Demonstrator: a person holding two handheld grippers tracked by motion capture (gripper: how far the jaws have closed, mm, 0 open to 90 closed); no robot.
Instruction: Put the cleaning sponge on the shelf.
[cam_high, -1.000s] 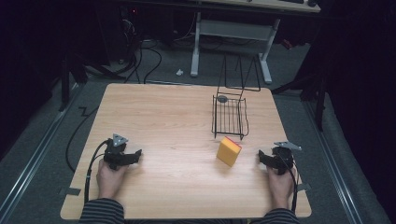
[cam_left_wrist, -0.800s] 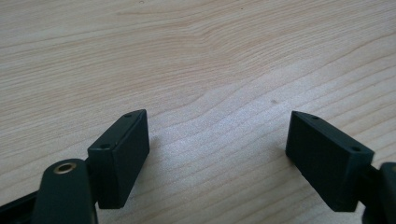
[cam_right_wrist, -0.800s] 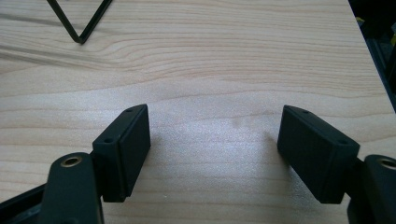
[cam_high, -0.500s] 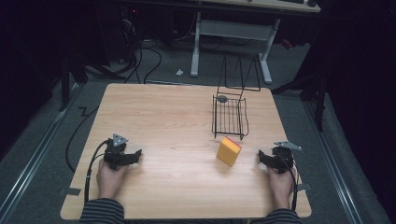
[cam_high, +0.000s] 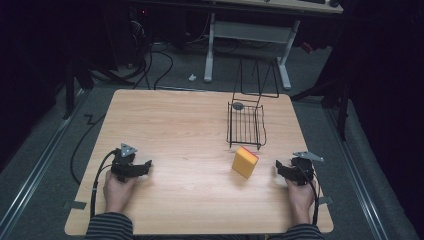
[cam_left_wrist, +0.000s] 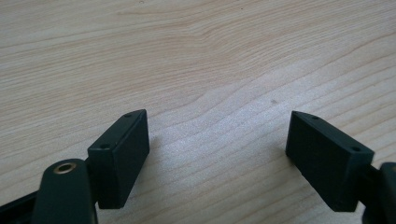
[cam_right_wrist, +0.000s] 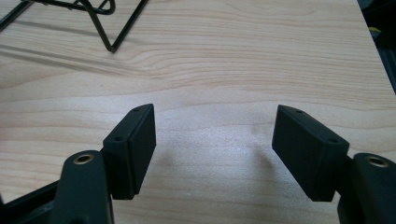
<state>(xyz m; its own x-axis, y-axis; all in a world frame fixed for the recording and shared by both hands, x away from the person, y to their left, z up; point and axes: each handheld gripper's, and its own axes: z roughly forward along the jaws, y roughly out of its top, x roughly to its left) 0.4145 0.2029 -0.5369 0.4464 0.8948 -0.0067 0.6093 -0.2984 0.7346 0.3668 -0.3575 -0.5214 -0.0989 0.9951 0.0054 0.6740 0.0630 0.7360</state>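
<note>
The left claw (cam_left_wrist: 217, 140) rests low on the bare wooden tabletop (cam_left_wrist: 196, 56), its two black jaws spread wide with only wood grain between them. In the high view the left claw (cam_high: 145, 166) sits at the near left of the tabletop (cam_high: 175, 130), held by the person's left hand (cam_high: 117, 190), a cable looping back from it.

The right claw (cam_right_wrist: 212, 140) is likewise spread wide and holds nothing; beyond its jaws the black wire foot of the basket (cam_right_wrist: 100, 28) stands on the wood. From above, the right claw (cam_high: 281, 169) lies at the near right, held by the right hand (cam_high: 299, 192).

Just beside that claw, toward the centre, stands a yellow sponge block (cam_high: 245, 162) with a red edge, tilted, apart from both claws. Directly behind it sits a black wire basket (cam_high: 246, 125); a small grey round object (cam_high: 238, 105) rests at its far left corner, too small to identify.
</note>
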